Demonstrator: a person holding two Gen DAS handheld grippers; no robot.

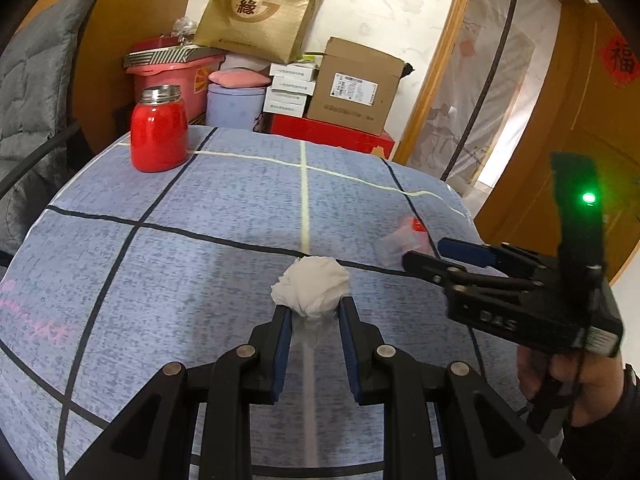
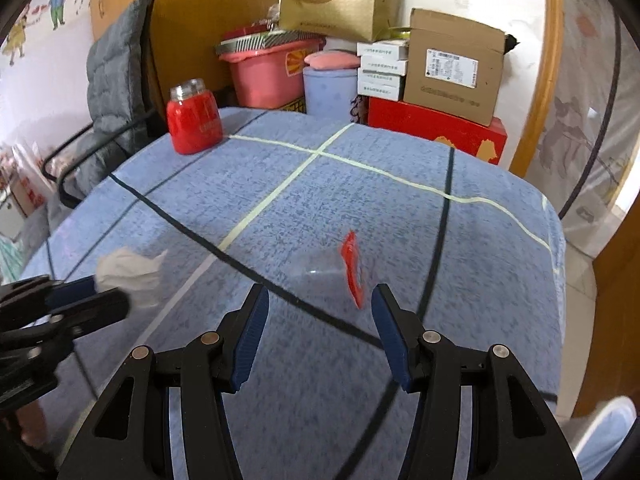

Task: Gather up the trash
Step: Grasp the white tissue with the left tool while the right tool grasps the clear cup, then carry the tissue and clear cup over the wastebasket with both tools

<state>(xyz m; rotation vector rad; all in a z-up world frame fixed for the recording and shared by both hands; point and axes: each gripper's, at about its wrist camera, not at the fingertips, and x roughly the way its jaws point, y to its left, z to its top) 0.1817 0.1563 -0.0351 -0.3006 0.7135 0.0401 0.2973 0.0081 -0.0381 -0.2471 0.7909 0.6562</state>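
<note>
A crumpled white tissue ball [image 1: 310,284] sits between the blue pads of my left gripper [image 1: 316,306], which is shut on it just above the blue checked cloth [image 1: 200,220]. In the right wrist view the same tissue ball [image 2: 132,268] and left gripper [image 2: 108,290] show at the left edge. A clear plastic wrapper with a red end [image 2: 344,268] lies flat on the cloth just ahead of my right gripper [image 2: 320,292], whose fingers stand open with nothing between them. From the left wrist view, the right gripper [image 1: 424,250] hovers beside the wrapper [image 1: 404,236].
A red jar with a metal rim [image 1: 159,132] stands at the far left corner of the cloth. Behind the table are a pink bin [image 2: 266,76], cardboard box [image 2: 452,64], red box [image 2: 436,128] and gold paper bag [image 1: 260,8]. A grey padded chair [image 1: 32,80] is at the left.
</note>
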